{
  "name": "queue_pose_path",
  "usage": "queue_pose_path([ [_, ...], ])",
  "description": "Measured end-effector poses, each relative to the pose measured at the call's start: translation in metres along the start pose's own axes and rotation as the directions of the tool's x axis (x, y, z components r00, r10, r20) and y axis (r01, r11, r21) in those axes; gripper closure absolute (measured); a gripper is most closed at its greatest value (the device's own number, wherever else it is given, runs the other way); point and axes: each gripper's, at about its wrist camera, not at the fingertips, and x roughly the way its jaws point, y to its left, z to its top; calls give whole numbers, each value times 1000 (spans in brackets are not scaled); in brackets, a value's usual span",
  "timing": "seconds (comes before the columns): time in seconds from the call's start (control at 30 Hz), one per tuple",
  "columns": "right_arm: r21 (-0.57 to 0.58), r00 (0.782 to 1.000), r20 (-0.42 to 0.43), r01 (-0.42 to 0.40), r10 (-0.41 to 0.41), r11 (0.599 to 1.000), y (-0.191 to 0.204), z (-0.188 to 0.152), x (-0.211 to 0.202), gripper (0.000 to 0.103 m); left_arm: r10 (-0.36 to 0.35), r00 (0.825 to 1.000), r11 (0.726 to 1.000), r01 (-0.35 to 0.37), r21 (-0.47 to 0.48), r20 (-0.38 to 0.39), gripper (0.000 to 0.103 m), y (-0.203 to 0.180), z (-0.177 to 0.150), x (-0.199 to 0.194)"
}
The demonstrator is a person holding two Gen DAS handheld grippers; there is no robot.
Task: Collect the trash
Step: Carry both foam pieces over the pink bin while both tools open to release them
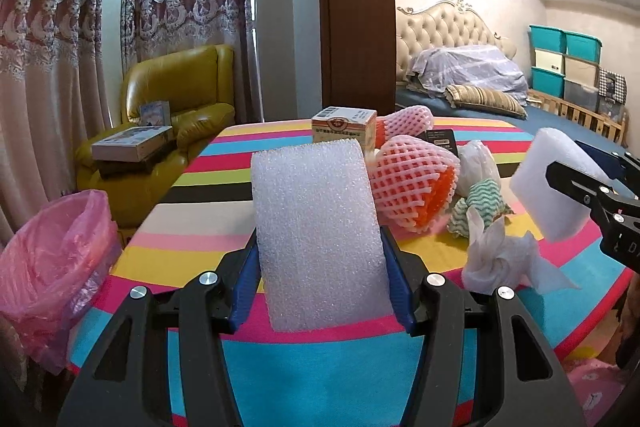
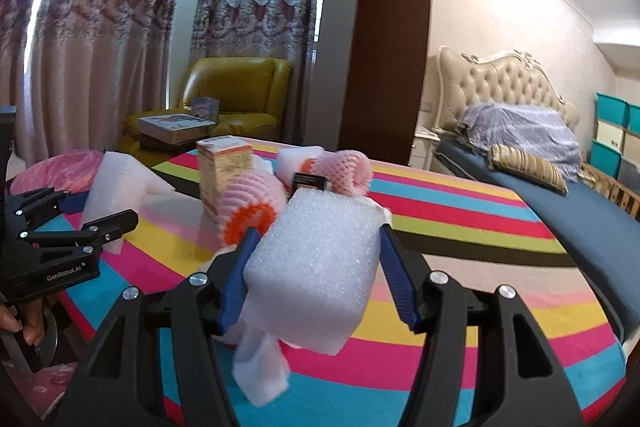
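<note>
Holding a slab of white foam (image 1: 320, 231) upright in my left hand-held gripper (image 1: 320, 291), its blue pads pinching the slab by its two long edges, I have the pink-lined bin (image 1: 56, 259) low and off to that gripper's left, just past the rim of the striped desk (image 1: 192, 227). My right hand-held gripper (image 2: 316, 283) is likewise clamped on a foam block (image 2: 316, 259), with a scrap of white wrap (image 2: 260, 367) dangling under it. From the right gripper, the bin (image 2: 60, 167) lies far across to the left, beyond my left gripper (image 2: 76, 227), so the left hand is clearly the nearer one. By my reckoning the left slab should go in first, swung leftward and tipped so its long axis points down into the bag. More rubbish waits on the desk ahead: pink fruit netting (image 1: 412, 183), a small carton (image 1: 344, 127) and crumpled tissue (image 1: 500, 259).
</note>
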Motion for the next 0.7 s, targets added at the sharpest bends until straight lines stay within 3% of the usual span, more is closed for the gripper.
queue_pose_path([
  [0.37,-91,995,4,-94,95,991,36,14,7,45,34,999,999,-33,-21,23,50,24,1,-15],
  [0.7,-103,983,-40,-184,181,977,57,20,17,44,89,996,994,-88,-60,20,50,55,-2,-24],
])
